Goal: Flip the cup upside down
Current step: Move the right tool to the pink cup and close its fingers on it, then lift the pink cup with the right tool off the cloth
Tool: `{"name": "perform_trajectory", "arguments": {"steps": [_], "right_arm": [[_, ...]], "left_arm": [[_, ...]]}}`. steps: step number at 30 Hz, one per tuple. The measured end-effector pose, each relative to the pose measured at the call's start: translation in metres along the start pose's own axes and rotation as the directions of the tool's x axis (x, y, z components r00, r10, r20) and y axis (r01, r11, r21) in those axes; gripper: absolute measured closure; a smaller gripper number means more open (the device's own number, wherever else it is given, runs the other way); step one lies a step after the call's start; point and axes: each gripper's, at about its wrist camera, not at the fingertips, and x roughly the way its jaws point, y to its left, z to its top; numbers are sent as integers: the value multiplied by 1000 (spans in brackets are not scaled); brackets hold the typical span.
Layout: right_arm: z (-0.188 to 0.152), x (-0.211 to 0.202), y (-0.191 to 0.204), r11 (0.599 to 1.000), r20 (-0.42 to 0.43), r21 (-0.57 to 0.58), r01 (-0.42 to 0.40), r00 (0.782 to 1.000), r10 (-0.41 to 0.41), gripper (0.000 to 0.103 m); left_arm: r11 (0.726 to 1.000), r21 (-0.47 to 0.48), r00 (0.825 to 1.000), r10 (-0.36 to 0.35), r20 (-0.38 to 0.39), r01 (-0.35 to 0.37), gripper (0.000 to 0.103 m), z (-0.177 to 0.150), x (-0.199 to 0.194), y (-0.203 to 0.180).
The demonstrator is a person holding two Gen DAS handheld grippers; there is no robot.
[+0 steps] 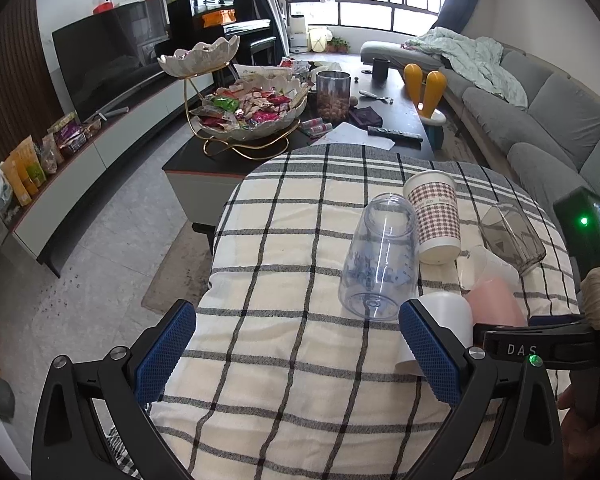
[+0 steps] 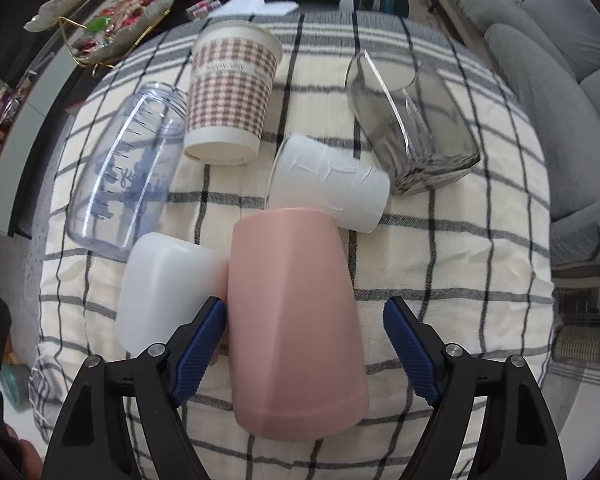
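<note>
Pink cup lies on its side on the checked cloth, between the blue pads of the right hand-held gripper. That gripper is spread wide: its left pad touches or nearly touches the cup's side, while the right pad stands clear of it, so nothing is clamped. The cup's closed base faces the camera and its mouth points away.

Just left of it lies a frosted white cup, touching the pink one. Beyond them a white paper cup rests on its side, its base toward the right. To the left a clear bottle with blue markings lies with its threaded mouth pointing away, against a checked paper cup lying with its base toward the camera. Farther right lies a smoky glass tumbler.

In the left wrist view, the left hand-held gripper hangs fully spread over bare cloth, holding nothing; its right pad stands in front of the frosted cup. Behind the worktop stands a dark coffee table with a snack bowl and a jar.
</note>
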Motion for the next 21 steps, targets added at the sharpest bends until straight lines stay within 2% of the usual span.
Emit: {"name": "perform_trajectory", "arguments": {"steps": [2,4,12,21], "right_arm": [[1,6,0,1000,-19,5,-8,1000,8,24],[1,12,0,999,-37,14,-29,999,29,32],[-9,5,1,998,-7,51,-46,999,46,32],[-44,-37,0,993,49,88,-77,996,73,32]], "left_arm": [[1000,-6,1000,0,-5,0,0,0,3,0],[1000,-9,1000,1,-10,-1,0,0,5,2],[1000,-8,1000,5,-9,-5,0,-4,0,6],[1000,5,1000,0,16,0,0,-16,-31,17]]}}
